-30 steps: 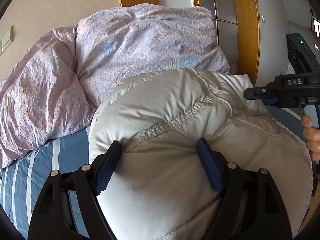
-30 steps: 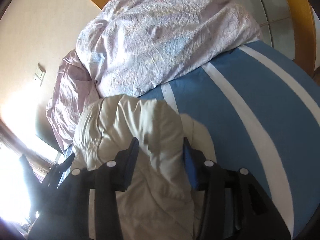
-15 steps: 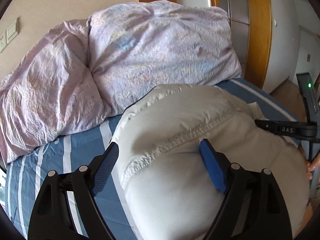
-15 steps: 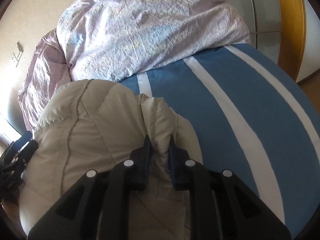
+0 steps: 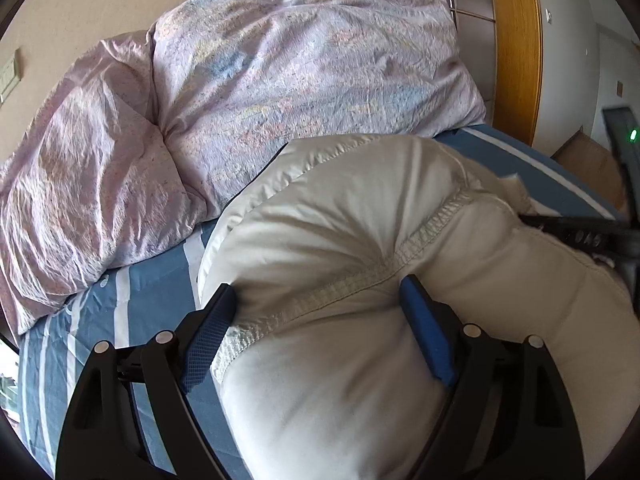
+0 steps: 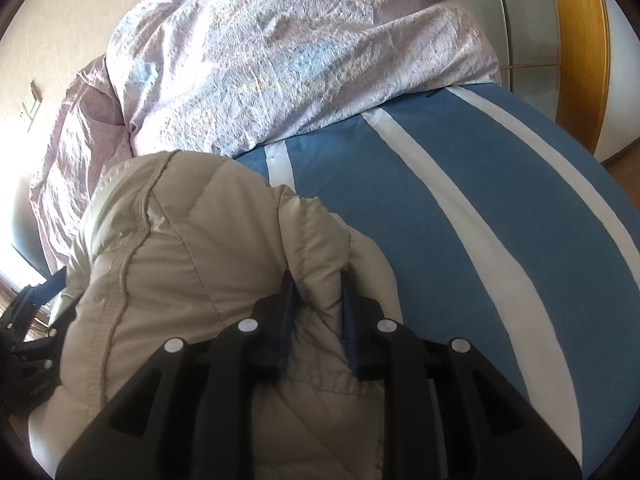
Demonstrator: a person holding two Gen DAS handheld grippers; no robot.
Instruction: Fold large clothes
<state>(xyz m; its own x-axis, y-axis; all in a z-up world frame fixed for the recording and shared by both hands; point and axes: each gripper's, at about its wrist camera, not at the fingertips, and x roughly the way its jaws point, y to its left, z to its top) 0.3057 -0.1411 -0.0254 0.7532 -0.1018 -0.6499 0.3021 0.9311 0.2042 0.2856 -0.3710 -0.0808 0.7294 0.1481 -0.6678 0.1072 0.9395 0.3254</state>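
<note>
A puffy beige down jacket (image 5: 360, 232) lies bunched on the blue-and-white striped bed sheet (image 5: 144, 300). My left gripper (image 5: 316, 304) stands open, its blue pads straddling a stitched seam of the jacket. My right gripper (image 6: 316, 296) is shut on a fold of the jacket (image 6: 200, 248) near its right edge; the fabric fills the narrow gap between the pads. The right gripper's body (image 5: 592, 232) also shows at the right of the left wrist view, pressed into the jacket.
A crumpled lilac duvet (image 5: 240, 100) is piled at the head of the bed, just behind the jacket; it also shows in the right wrist view (image 6: 280, 52). A wooden door frame (image 5: 516, 48) and wall stand beyond. Bare striped sheet (image 6: 480, 208) lies right of the jacket.
My right gripper has closed on a jacket fold and holds it. The jacket has been lowered onto the bed and sits flatter. The left gripper stays open over it.
</note>
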